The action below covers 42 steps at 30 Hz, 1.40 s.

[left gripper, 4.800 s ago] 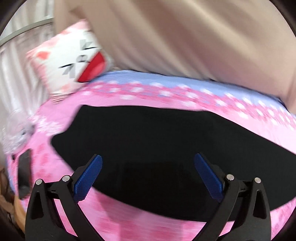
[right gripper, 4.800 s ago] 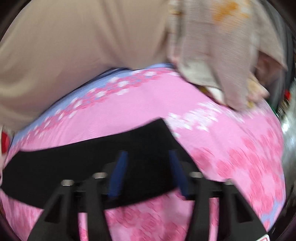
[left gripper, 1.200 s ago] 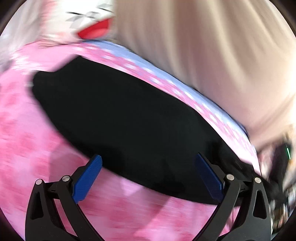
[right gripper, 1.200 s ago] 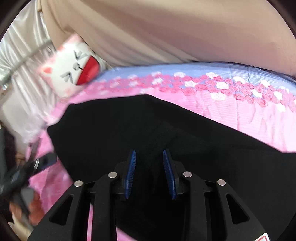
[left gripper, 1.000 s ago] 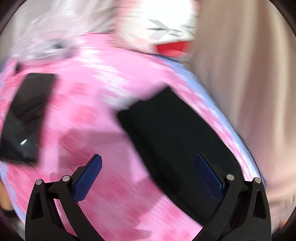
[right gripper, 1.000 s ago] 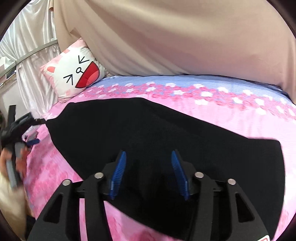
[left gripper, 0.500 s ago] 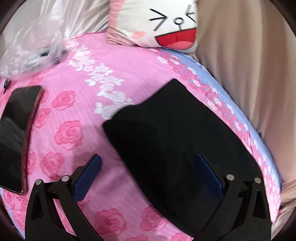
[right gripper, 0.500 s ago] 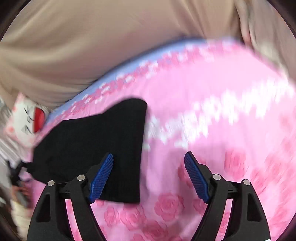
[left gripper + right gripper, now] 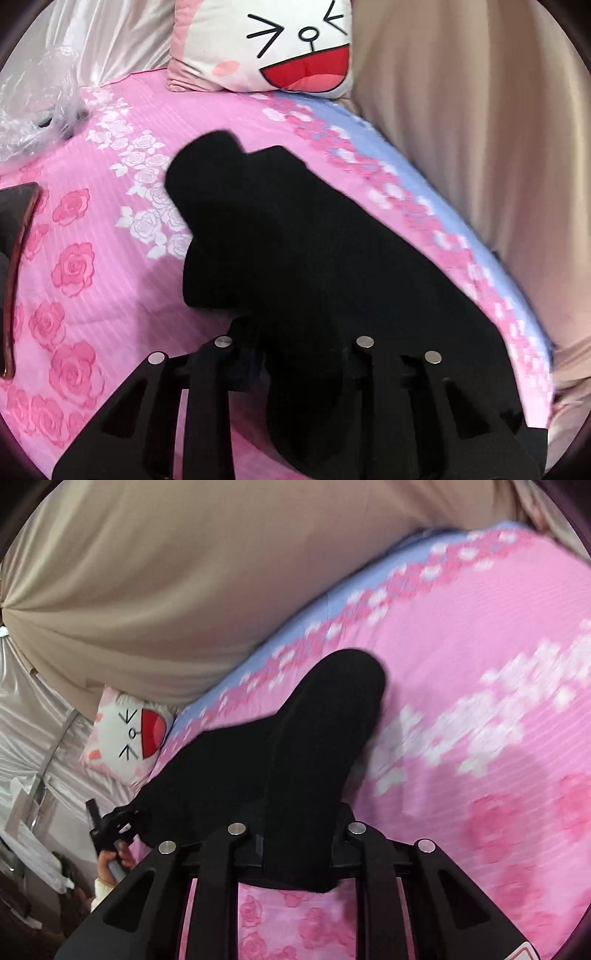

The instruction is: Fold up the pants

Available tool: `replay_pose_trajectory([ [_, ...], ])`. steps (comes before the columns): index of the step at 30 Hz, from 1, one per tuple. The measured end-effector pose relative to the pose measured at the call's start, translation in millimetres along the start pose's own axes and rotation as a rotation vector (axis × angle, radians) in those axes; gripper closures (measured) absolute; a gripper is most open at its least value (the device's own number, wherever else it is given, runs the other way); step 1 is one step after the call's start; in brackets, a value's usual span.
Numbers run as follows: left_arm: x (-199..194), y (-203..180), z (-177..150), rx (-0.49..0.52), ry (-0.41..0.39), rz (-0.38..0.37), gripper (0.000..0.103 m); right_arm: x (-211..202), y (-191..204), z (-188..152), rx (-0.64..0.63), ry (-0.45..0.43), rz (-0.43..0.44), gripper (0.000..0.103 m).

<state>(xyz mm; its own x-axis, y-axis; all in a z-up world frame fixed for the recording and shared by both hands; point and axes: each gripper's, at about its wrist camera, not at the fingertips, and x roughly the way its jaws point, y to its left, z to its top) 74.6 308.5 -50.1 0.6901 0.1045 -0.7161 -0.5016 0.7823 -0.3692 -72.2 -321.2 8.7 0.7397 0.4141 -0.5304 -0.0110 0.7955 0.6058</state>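
Both my claws have just closed on the black pants (image 9: 332, 266) lying on the pink bedsheet (image 9: 92, 258): left gripper (image 9: 295, 350) and right gripper (image 9: 295, 834) each pinch an end, apparently bunching soft, limp, light cloth; edges grip best.

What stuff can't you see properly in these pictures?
- Left gripper blue pads, left wrist view: buried in the black pants.
- Right gripper pads, right wrist view: covered by the pants.
- Phone, left wrist view: cut off by the left edge.
- Clear plastic bag, left wrist view: contents too blurry.
- Person's hand, right wrist view: mostly hidden behind the other gripper.
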Motion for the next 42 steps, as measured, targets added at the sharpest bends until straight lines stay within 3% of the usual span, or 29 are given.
replay_pose_trajectory([
  [1, -7, -4, -2, 0.021, -0.011, -0.001, 0.076, -5, -4, 3, 0.006, 0.005, 0.011, 0.087],
  [3, -18, -14, -11, 0.054, -0.011, -0.028, 0.076, -23, -9, 4, -0.026, -0.013, -0.057, 0.087],
  [6, -25, -33, -32, 0.096, 0.053, -0.115, 0.076, -56, -33, 6, -0.003, -0.049, -0.134, 0.087],
  [10, -28, -57, -70, 0.155, 0.107, -0.144, 0.070, -91, -73, -1, 0.054, -0.090, -0.233, 0.087],
  [12, -27, -67, -88, 0.187, 0.128, -0.155, 0.064, -92, -96, -8, 0.068, -0.059, -0.320, 0.083],
  [13, -27, -70, -94, 0.199, 0.122, -0.145, 0.060, -89, -101, -11, 0.063, -0.033, -0.357, 0.075],
  [14, -27, -72, -98, 0.218, 0.102, -0.122, 0.059, -86, -104, -15, 0.059, -0.010, -0.432, 0.060],
  [17, -32, -77, -101, 0.255, 0.067, -0.070, 0.050, -104, -63, -20, -0.096, -0.135, -0.609, 0.054],
  [18, -34, -75, -99, 0.237, 0.060, -0.068, 0.038, -109, -39, -23, -0.162, -0.195, -0.610, 0.049],
  [19, -35, -73, -98, 0.222, 0.054, -0.069, 0.023, -109, -16, -26, -0.231, -0.221, -0.554, 0.031],
  [20, -35, -70, -96, 0.197, 0.050, -0.072, 0.020, -100, 8, -30, -0.305, -0.195, -0.460, 0.024],
  [22, -34, -64, -94, 0.154, 0.055, -0.086, 0.019, -60, 47, -43, -0.416, -0.055, -0.306, 0.024],
  [24, -32, -63, -93, 0.161, 0.053, -0.083, 0.019, -21, 69, -60, -0.495, 0.048, -0.245, 0.028],
  [25, -32, -63, -94, 0.171, 0.052, -0.079, 0.019, -6, 75, -67, -0.528, 0.078, -0.255, 0.030],
  [28, -32, -65, -95, 0.198, 0.057, -0.077, 0.019, 36, 72, -73, -0.572, 0.145, -0.334, 0.049],
  [30, -30, -65, -94, 0.202, 0.061, -0.087, 0.019, 40, 67, -70, -0.537, 0.128, -0.353, 0.077],
  [31, -30, -64, -94, 0.203, 0.061, -0.092, 0.019, 39, 64, -63, -0.504, 0.130, -0.332, 0.085],
  [34, -30, -66, -95, 0.209, 0.051, -0.100, 0.020, 39, 71, -43, -0.432, 0.116, -0.281, 0.088],
  [37, -33, -69, -93, 0.205, 0.045, -0.119, 0.020, 40, 103, -35, -0.446, 0.093, -0.193, 0.088],
  [38, -32, -68, -93, 0.202, 0.050, -0.122, 0.020, 50, 111, -39, -0.454, 0.124, -0.154, 0.088],
  [41, -30, -65, -92, 0.190, 0.061, -0.127, 0.020, 93, 107, -56, -0.468, 0.247, -0.167, 0.080],
  [42, -30, -65, -93, 0.191, 0.061, -0.129, 0.020, 91, 105, -57, -0.458, 0.221, -0.153, 0.077],
])
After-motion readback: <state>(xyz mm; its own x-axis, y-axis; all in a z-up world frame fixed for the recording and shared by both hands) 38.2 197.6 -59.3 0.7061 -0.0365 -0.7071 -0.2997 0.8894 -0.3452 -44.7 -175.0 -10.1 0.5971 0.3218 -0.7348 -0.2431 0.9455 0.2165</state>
